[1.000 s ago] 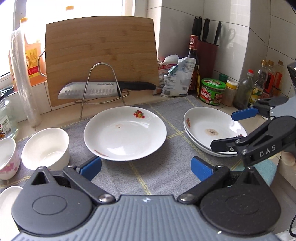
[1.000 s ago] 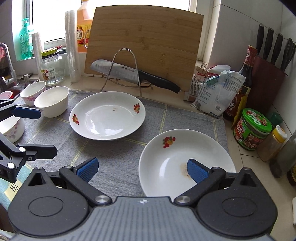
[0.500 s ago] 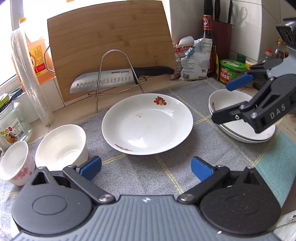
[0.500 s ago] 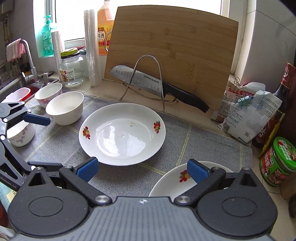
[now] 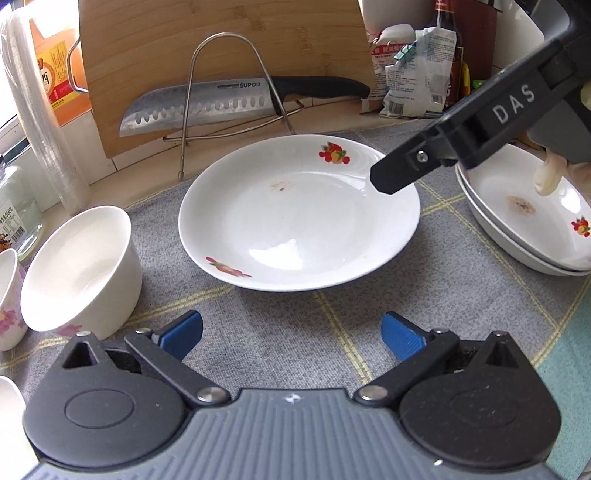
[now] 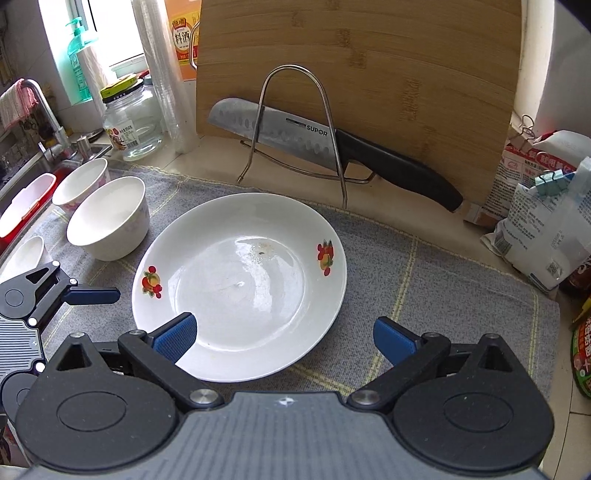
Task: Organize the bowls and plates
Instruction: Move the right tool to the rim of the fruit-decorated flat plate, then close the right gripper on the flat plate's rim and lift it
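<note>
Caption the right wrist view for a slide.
Open right gripper poised over the near rim of a fruit-patterned plate on a grey mat.

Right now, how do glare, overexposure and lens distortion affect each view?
Left wrist: soft glare patch on the centre plate, straight cutting board edges bowed by the fisheye. Right wrist: window blown out white, sheen across the same plate; both otherwise sharp.

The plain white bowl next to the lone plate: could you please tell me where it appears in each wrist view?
Left wrist: plain white bowl at the left edge, left of the lone plate.
Right wrist: the bowl at upper left, just beyond the plate's left rim.
Shared landmark: the SUPOR knife on the wire rack, behind the plate.
</note>
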